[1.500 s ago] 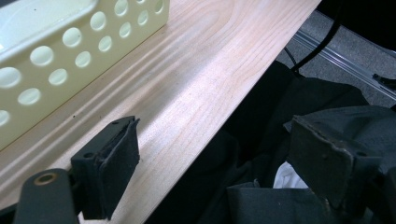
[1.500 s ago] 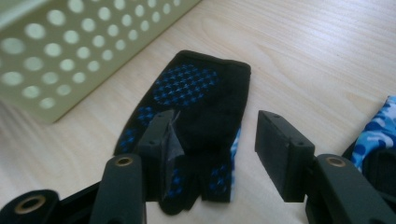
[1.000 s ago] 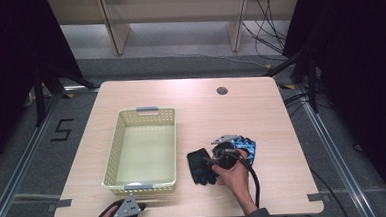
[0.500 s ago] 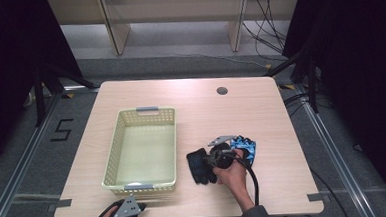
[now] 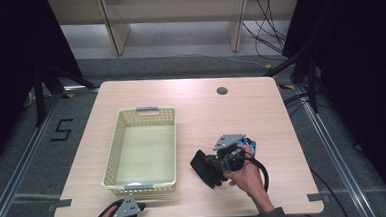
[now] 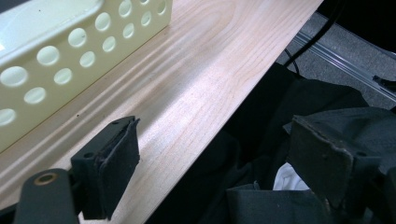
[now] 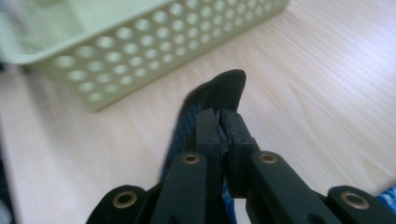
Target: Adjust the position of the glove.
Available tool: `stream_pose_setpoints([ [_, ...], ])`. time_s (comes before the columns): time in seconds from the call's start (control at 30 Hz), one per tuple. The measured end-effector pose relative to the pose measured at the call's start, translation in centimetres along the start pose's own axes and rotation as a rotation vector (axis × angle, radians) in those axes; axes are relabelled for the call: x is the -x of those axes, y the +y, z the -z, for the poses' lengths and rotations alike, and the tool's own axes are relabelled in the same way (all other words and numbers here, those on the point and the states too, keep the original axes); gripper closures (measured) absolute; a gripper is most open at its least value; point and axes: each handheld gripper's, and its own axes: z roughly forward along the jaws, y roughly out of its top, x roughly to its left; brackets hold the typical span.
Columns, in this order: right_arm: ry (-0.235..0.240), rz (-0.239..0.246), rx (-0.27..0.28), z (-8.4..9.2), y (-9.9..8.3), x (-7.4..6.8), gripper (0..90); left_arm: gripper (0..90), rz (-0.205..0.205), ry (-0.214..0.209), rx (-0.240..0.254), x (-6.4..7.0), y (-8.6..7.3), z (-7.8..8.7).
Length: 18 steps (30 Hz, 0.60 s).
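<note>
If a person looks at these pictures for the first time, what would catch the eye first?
Probably the right tool, shut on a dark piece of fabric with blue parts just right of the pale yellow perforated basket on the wooden table. The basket's inside looks bare. At the table's near edge the left tool waits open, holding nothing.
</note>
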Motion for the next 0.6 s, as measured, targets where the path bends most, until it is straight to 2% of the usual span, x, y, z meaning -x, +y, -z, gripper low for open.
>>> stream_pose_setpoints([
  [0.03, 0.026, 0.004, -0.009, 0.5, 0.0, 0.0, 87.6, 16.3, 0.001, 0.000, 0.000, 0.0, 0.0, 0.0],
  [0.1, 0.061, 0.040, 0.010, 1.4, 0.0, -0.2, 87.6, 16.2, 0.001, 0.000, -0.001, 0.0, 0.0, 0.0],
  [0.13, 0.062, 0.047, 0.009, 1.7, -0.1, -0.3, 87.6, 16.3, 0.034, 0.000, 0.004, 0.1, -0.1, -0.1],
  [0.17, 0.075, 0.072, 0.002, 2.0, -0.2, -0.4, 87.6, 16.3, 0.032, -0.001, 0.006, 0.1, -0.1, -0.1],
  [0.2, 0.083, 0.072, 0.000, 2.2, -0.2, -0.5, 87.6, 16.3, 0.000, 0.002, -0.006, -0.1, 0.0, 0.0],
  [0.23, 0.093, 0.086, 0.002, 2.5, -0.4, -0.6, 87.6, 16.3, 0.025, 0.005, -0.005, 0.0, 0.0, -0.1],
  [0.27, 0.093, 0.086, 0.002, 2.5, -0.4, -0.6, 87.6, 16.3, 0.025, 0.005, -0.005, 0.0, 0.0, -0.1],
  [0.3, 0.113, 0.093, 0.002, 2.6, -0.5, -0.7, 87.6, 16.3, 0.023, -0.004, -0.008, 0.0, 0.0, -0.1],
  [0.4, 0.195, 0.128, -0.014, 2.3, -1.0, -1.1, 87.6, 16.3, 0.003, 0.002, -0.005, 0.0, 0.0, -0.2],
  [0.43, 0.207, 0.126, -0.026, 2.2, -1.1, -1.3, 87.6, 16.2, 0.004, 0.002, -0.005, 0.0, 0.0, -0.2],
  [0.47, 0.219, 0.153, -0.045, 2.1, -1.2, -1.4, 87.6, 16.3, 0.004, 0.002, -0.005, 0.0, 0.0, -0.2],
  [0.5, 0.223, 0.153, -0.053, 2.0, -1.2, -1.5, 87.6, 16.3, 0.004, 0.002, -0.005, 0.0, 0.0, -0.2],
  [0.53, 0.243, 0.175, -0.063, 1.8, -1.3, -1.6, 87.6, 16.3, 0.020, 0.007, -0.015, -0.1, -0.1, -0.2],
  [0.6, 0.245, 0.168, -0.081, 1.8, -1.3, -1.6, 87.6, 16.3, 0.023, 0.003, -0.012, -0.1, -0.1, -0.2],
])
